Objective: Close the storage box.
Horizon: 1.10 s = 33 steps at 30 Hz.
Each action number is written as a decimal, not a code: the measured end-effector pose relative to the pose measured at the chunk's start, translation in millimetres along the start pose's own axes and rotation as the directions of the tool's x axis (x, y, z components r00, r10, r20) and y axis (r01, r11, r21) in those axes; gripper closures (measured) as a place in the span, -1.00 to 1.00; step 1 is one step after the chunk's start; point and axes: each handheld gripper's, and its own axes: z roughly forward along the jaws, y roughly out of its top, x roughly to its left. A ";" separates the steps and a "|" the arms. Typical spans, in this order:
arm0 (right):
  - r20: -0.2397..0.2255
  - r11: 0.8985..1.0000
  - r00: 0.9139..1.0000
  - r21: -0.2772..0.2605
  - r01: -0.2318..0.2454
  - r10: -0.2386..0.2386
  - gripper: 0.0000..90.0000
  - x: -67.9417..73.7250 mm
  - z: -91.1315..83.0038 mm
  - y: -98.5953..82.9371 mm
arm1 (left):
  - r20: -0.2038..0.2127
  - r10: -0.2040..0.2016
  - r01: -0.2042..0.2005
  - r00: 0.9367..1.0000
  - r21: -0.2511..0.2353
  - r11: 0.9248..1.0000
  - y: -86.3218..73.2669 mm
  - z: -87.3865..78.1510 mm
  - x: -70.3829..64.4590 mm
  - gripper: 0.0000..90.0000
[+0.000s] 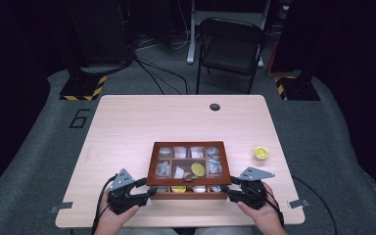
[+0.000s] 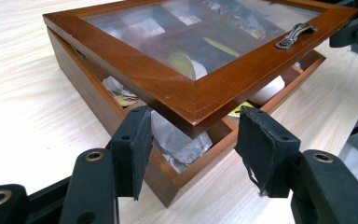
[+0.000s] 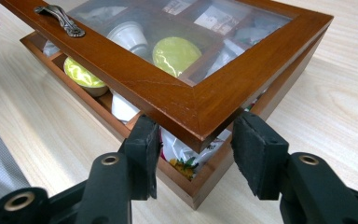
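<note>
Pale wood makes the top of the table (image 1: 142,117), which stands on grey carpet with a black folding chair (image 1: 231,46) behind it at 12 o'clock. On the table, near the person's edge at 6 o'clock, lies a dark wooden box (image 1: 188,169) with many small compartments. Its lid (image 2: 186,88), a wooden frame with a glass window and a small metal handle (image 2: 296,35), is raised a little at the front, so a gap shows between lid and box.

The left gripper (image 1: 147,192) is at the front left corner of the box, about 7 o'clock from the box centre. In the left gripper view its two jaws stand apart, one on each side of the lid's corner, and they do not press on it. The right gripper (image 1: 229,192) is at the front right corner, about 5 o'clock. In the right gripper view its jaws are also spread, with the lid corner between them, not clamped.

Through the glass I see a yellow-topped capsule (image 3: 176,53), a white capsule (image 3: 129,35) and paper tea bags (image 2: 179,142). In the front row lies another yellow capsule (image 3: 81,74). One more yellow capsule (image 1: 261,153) stands alone on the table, at 3 o'clock from the box, well apart from it.
</note>
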 end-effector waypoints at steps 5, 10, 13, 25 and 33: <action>-0.015 1.000 1.000 0.010 -0.011 0.011 0.14 -1.6 1.7 -3.1 | -0.005 0.013 -0.013 1.000 0.013 1.000 -1.8 2.2 0.6 -0.01; -0.015 1.000 1.000 0.028 -0.008 0.008 0.12 -2.1 2.8 -6.0 | 0.004 -0.007 0.007 1.000 0.022 1.000 -4.6 4.0 1.6 -0.02; -0.009 0.999 1.000 0.036 0.008 -0.007 0.12 -1.5 3.0 -6.7 | -0.004 -0.003 0.003 1.000 0.025 1.000 -5.9 5.5 0.9 -0.02; -0.014 0.997 1.000 0.079 0.010 -0.009 0.13 -1.5 6.6 -11.0 | -0.010 0.005 -0.005 1.000 0.060 0.998 -10.3 9.5 0.7 -0.02; -0.019 0.996 1.000 0.094 0.007 -0.005 0.12 -2.9 6.9 -12.6 | -0.004 0.002 -0.001 1.000 0.078 0.997 -11.5 10.4 1.1 -0.03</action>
